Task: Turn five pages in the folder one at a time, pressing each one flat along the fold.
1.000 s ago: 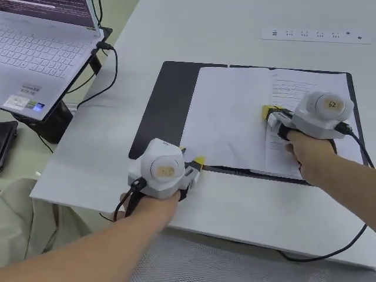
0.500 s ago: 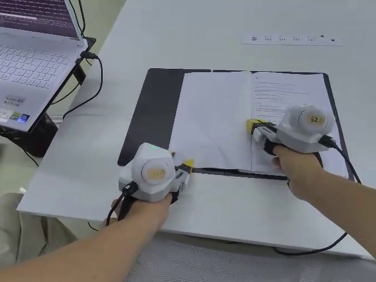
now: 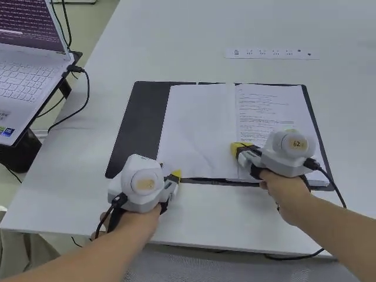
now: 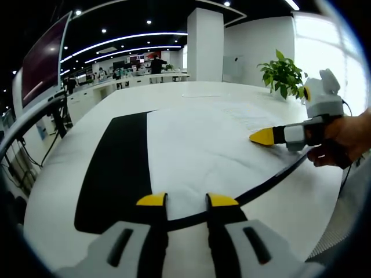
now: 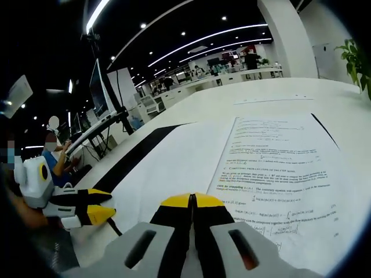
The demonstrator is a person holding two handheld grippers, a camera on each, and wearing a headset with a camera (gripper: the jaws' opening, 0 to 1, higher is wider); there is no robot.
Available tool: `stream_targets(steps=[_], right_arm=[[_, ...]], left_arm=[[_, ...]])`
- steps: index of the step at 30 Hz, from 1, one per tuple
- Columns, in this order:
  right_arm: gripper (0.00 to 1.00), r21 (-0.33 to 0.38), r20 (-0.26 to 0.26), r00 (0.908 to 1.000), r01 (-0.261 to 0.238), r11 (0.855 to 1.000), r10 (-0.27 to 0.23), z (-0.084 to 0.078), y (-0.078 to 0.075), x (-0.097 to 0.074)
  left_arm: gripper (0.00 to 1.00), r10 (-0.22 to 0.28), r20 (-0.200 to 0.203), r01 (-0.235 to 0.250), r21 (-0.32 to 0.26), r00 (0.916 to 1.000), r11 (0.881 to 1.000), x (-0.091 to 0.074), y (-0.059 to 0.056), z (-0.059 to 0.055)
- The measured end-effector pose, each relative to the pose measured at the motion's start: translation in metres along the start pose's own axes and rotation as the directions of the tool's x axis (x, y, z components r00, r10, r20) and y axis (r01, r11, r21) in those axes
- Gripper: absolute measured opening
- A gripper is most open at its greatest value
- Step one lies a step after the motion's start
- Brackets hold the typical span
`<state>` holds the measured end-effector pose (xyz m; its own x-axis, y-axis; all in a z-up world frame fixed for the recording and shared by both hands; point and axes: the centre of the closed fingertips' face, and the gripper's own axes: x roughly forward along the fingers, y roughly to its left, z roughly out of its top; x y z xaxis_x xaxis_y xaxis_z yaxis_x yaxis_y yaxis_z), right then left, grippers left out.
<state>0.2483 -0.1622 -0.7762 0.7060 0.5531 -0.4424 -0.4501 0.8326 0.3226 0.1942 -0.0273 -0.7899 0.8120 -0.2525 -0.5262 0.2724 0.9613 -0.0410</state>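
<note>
White page should be pressed along the fold by the closed, empty right gripper; left gripper is narrowly parted at the folder near edge

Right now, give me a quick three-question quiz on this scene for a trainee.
1. True or false: the right gripper has its jaws shut.
2. Which page of the open black folder carries printed text: A, the left one, or B, the right one?
3. Fill in: the left gripper has its jaws ____.
Key: 1 true; 2 B; 3 open.
</note>
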Motion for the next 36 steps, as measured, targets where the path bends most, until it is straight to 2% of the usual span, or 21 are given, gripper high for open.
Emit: stream_targets(steps=[13, 24, 30, 32, 36], right_arm=[[0.00, 0.027, -0.025, 0.9995, -0.020, 0.999, 0.020, -0.024, 0.013, -0.025], [0.00, 0.079, -0.071, 0.9966, -0.036, 0.996, 0.042, -0.042, 0.028, -0.046], [0.00, 0.148, -0.135, 0.9891, -0.037, 0.988, 0.058, -0.052, 0.037, -0.060], [0.00, 0.161, -0.121, 0.9905, -0.045, 0.986, 0.065, -0.050, 0.039, -0.065], [0.00, 0.220, -0.130, 0.9896, -0.032, 0.975, 0.062, -0.048, 0.045, -0.077]], left_arm=[[0.25, 0.001, 0.002, 0.000, -0.005, 1.0000, 1.000, -0.002, 0.000, 0.000], [0.25, 0.002, 0.003, -0.002, -0.010, 1.0000, 1.000, -0.004, 0.000, 0.001], [0.25, 0.001, -0.002, -0.001, -0.006, 1.0000, 1.000, -0.004, 0.001, 0.001], [0.25, 0.001, -0.003, -0.001, -0.004, 1.0000, 1.000, -0.004, 0.001, 0.001], [0.25, 0.001, -0.006, -0.001, -0.003, 1.0000, 1.000, -0.005, 0.000, 0.001]])
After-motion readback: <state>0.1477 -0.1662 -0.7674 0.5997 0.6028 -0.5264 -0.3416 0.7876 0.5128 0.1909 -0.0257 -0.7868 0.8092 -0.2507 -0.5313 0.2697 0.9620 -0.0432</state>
